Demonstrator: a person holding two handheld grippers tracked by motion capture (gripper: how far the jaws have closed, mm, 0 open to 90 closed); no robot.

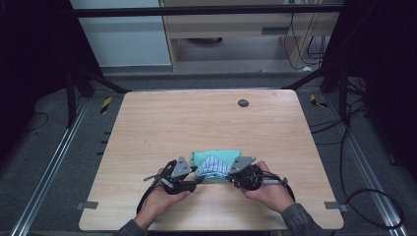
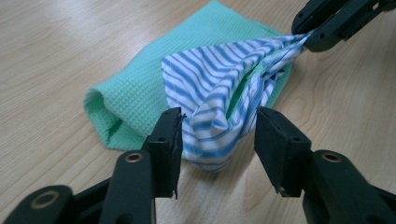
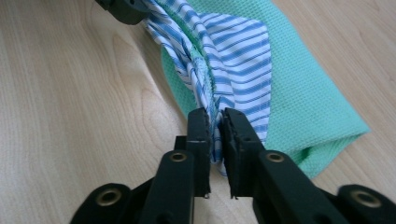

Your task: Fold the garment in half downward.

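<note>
Cloth (image 1: 216, 164), green waffle weave on one face and blue-striped on the other, lies folded near the table's (image 1: 206, 123) front edge, between both hands. It looks light, soft and limp, likely to sag and slide wherever it is unsupported, so corners and hems are the places to pinch. Right gripper (image 3: 215, 122) is clamped narrow on a striped corner. Left gripper (image 2: 218, 126) stands open, the bunched corner loose between its jaws.
</note>
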